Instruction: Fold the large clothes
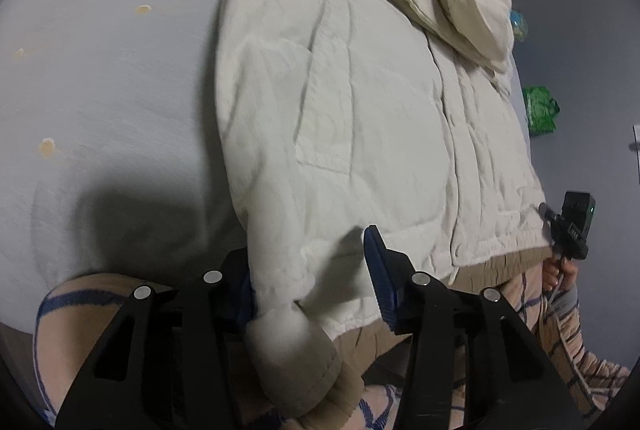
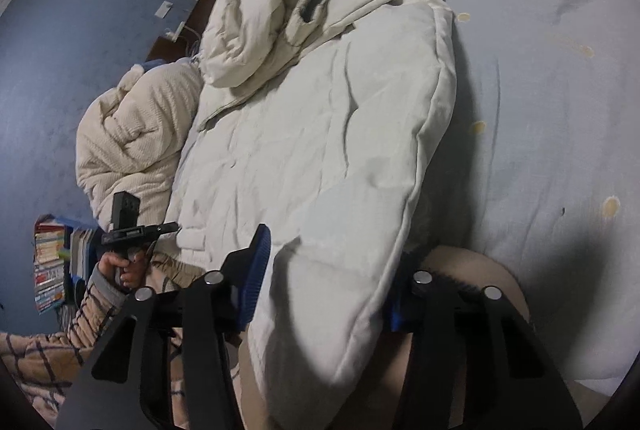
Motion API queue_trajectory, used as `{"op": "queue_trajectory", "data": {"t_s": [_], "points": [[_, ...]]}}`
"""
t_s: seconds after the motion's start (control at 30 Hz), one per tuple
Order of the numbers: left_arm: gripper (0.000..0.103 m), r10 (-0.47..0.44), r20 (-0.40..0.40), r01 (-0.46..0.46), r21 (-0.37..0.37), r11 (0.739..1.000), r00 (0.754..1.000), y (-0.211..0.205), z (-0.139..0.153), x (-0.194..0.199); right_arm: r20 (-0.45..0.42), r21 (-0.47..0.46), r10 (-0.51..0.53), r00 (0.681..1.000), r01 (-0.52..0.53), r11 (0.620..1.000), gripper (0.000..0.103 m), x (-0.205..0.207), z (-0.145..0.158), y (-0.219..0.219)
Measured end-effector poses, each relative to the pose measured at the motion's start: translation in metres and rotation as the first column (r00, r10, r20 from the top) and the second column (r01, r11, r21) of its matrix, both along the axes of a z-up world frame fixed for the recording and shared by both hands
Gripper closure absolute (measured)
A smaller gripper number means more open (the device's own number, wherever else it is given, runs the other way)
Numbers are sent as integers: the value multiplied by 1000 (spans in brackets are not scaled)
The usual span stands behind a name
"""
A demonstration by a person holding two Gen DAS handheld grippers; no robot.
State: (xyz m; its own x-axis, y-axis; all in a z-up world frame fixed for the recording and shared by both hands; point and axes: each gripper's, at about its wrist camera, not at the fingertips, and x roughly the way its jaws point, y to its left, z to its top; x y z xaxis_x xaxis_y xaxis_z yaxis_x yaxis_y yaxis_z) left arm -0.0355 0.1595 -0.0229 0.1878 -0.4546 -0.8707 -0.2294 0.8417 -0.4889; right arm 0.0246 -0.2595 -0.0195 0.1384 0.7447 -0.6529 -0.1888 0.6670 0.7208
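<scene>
A cream puffy jacket [image 1: 360,102] lies flat on a pale blue bed sheet [image 1: 100,70], hood at the far end. In the left wrist view my left gripper [image 1: 310,282] is open, its blue pads either side of the jacket's sleeve cuff [image 1: 288,342] at the hem. In the right wrist view the jacket [image 2: 320,134] lies lengthwise, hood [image 2: 304,2] far. My right gripper [image 2: 328,290] is open around the jacket's near corner, the right pad mostly hidden by fabric. Each view shows the other gripper at the hem's far corner [image 1: 568,226] [image 2: 132,226].
A cream knitted blanket [image 2: 132,142] is bunched at the bed's left edge. Books [image 2: 50,262] are stacked on the floor by the blue wall. A green object [image 1: 540,110] lies beyond the bed. The sheet has small yellow spots [image 2: 610,206]. Plaid-sleeved arm [image 2: 60,330] is close.
</scene>
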Motion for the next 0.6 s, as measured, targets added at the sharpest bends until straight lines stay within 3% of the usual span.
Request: {"op": "queue_trajectory", "data": {"t_s": [0.07, 0.1, 0.17, 0.2, 0.37, 0.6], "points": [[59, -35, -3, 35, 4, 999, 999, -8, 1, -1, 13, 24, 13, 1000, -13, 1000, 74, -3, 3, -2], [64, -46, 7, 46, 10, 999, 999, -11, 3, -1, 28, 43, 19, 999, -20, 999, 81, -5, 7, -3], [74, -56, 43, 55, 11, 998, 998, -14, 8, -4, 57, 69, 37, 998, -41, 997, 84, -8, 15, -2], [84, -48, 69, 49, -1, 999, 996, -12, 12, -6, 70, 77, 43, 997, -49, 996, 86, -9, 18, -2], [91, -6, 197, 22, -79, 997, 980, -4, 39, -12, 131, 158, 47, 990, -68, 985, 87, -5, 41, 8], [93, 45, 392, 13, -144, 989, 919, 2, 92, 6, 186, 323, -31, 982, -31, 946, 87, 22, 77, 9]]}}
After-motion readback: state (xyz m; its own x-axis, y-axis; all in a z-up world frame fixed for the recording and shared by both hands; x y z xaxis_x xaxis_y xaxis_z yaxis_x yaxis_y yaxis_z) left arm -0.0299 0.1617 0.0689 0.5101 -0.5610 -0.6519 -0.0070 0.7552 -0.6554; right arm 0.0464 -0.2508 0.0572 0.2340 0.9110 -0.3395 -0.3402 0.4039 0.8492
